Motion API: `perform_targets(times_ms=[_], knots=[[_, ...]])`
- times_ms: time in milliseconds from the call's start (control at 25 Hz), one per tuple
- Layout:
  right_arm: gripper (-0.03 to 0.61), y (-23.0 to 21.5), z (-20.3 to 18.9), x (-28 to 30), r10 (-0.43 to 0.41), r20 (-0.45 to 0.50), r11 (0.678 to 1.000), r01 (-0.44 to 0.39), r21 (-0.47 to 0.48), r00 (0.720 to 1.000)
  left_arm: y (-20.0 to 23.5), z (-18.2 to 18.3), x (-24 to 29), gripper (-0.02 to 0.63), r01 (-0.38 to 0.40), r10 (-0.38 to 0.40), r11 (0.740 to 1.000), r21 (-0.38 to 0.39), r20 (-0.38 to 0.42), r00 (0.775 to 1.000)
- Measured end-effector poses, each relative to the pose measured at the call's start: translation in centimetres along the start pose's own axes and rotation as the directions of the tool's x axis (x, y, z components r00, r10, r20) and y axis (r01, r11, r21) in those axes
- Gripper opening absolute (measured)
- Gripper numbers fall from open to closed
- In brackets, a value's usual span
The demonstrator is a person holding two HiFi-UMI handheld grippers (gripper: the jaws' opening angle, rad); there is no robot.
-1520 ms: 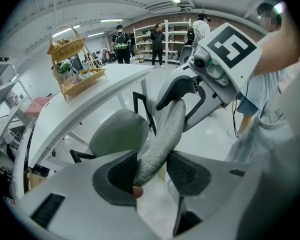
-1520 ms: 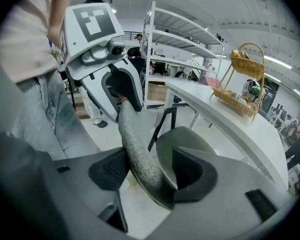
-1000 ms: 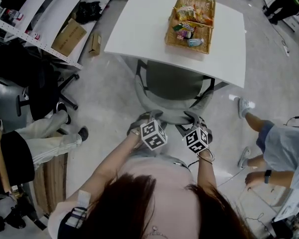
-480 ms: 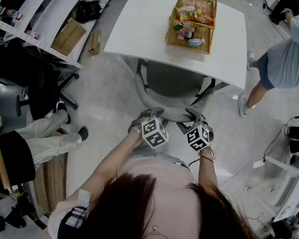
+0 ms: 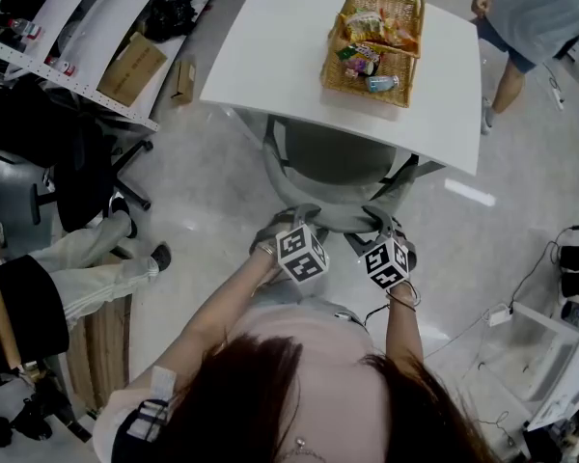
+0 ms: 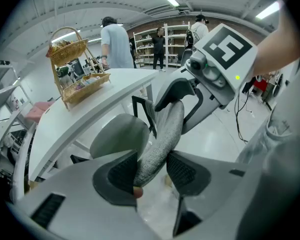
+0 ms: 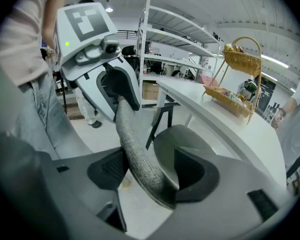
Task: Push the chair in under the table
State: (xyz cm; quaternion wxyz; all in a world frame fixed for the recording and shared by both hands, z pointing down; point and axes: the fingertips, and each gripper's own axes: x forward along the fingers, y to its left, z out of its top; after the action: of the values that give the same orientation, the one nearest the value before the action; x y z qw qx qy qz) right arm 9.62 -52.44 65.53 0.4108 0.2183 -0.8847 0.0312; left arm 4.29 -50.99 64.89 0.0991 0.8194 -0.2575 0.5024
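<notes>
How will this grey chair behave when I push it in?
The chair likely slides, since the floor looks smooth and glossy. Its padded fabric backrest edge, held by the left gripper and right gripper, may give slightly. Feet hidden, so rolling uncertain.

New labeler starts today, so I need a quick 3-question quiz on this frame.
1. True or false: the left gripper and the right gripper are both clamped on the backrest.
2. What stands on the table? A) a basket B) a laptop C) a kettle
3. Fill in: the seat lies partly ___ the table.

Key: 1 true; 2 A; 3 under.
</notes>
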Motion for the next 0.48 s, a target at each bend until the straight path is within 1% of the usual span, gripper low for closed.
perform_targets(times_ms=[480], knots=[[0.285, -2.0, 0.3, 0.7, -0.003, -0.004, 1.0, 0.003, 0.003, 1.0, 1.6, 1.1, 0.8, 0.186, 0.001, -0.001, 1.0, -0.001, 0.004, 1.0]])
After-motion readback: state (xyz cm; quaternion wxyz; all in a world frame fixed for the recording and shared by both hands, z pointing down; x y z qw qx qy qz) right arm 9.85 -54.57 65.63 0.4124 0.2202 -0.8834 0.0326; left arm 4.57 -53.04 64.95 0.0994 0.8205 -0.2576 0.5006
